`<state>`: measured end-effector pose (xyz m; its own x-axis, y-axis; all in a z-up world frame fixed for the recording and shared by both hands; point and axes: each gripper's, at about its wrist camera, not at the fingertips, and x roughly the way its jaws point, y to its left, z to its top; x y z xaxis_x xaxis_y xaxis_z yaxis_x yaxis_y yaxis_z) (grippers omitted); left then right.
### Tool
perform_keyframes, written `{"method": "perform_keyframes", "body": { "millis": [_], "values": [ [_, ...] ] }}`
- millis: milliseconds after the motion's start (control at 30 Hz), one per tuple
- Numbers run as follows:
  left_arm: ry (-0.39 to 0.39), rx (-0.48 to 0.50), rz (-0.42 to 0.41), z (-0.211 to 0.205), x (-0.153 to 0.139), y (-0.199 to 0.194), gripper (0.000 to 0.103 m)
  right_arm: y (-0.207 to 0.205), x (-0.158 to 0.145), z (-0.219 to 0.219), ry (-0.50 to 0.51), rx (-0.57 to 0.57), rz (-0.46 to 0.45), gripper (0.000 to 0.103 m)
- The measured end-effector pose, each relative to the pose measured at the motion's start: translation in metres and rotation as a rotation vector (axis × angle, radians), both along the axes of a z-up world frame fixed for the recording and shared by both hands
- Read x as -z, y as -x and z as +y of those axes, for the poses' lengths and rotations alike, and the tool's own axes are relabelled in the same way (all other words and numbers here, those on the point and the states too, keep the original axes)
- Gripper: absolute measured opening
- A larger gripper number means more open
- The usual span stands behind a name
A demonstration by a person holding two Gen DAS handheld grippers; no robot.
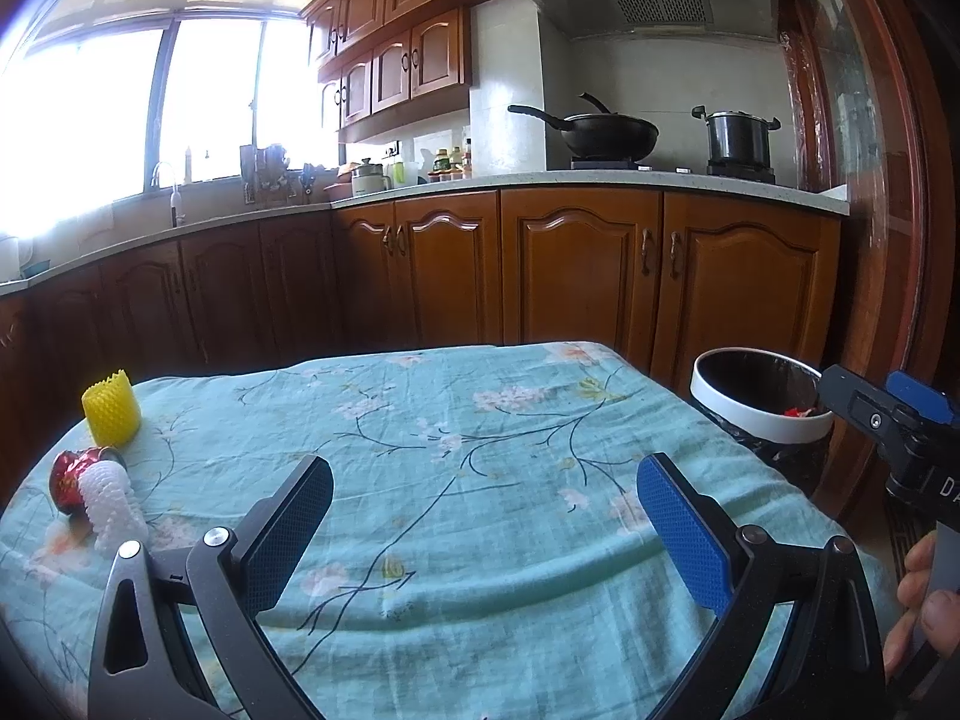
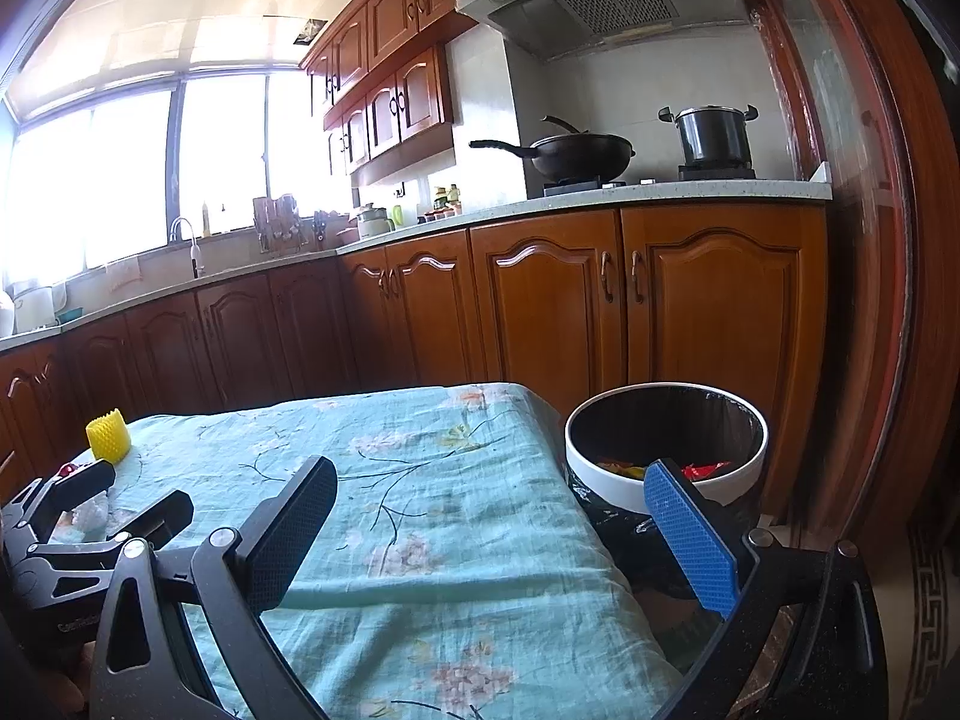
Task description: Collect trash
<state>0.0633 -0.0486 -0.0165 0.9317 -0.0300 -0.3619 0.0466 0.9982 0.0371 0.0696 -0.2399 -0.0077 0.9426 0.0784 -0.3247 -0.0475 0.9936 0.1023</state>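
My left gripper (image 1: 485,534) spread, empty | my right gripper (image 2: 492,540) spread, empty | bin (image 2: 600,471) beside bench (image 1: 480,420) | yellow sleeve (image 1: 111,407), white net (image 1: 111,504), red wrapper (image 1: 67,477) far from bin

**Daylight, blown-out window**

Strong daylight floods in from the window (image 1: 90,120) at left, overexposed to white glare. Cabinets (image 1: 420,276) beneath it fall into shadow. Fisheye bending curves the edges, with dark vignetted corners. Focus is fairly sharp.

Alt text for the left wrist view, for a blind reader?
Open left gripper hovers empty over a teal floral tablecloth. Yellow foam net, white foam net and red wrapper lie far left; a white-rimmed bin stands right.
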Motion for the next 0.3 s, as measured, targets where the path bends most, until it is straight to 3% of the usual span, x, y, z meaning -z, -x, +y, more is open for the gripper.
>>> {"method": "perform_keyframes", "body": {
  "millis": [300],
  "values": [
    [0.015,0.003,0.035,0.0017,-0.0054,-0.0065,0.102,-0.0092,0.0009,-0.0033,-0.005,0.001,0.034,0.103]
  ]
}}
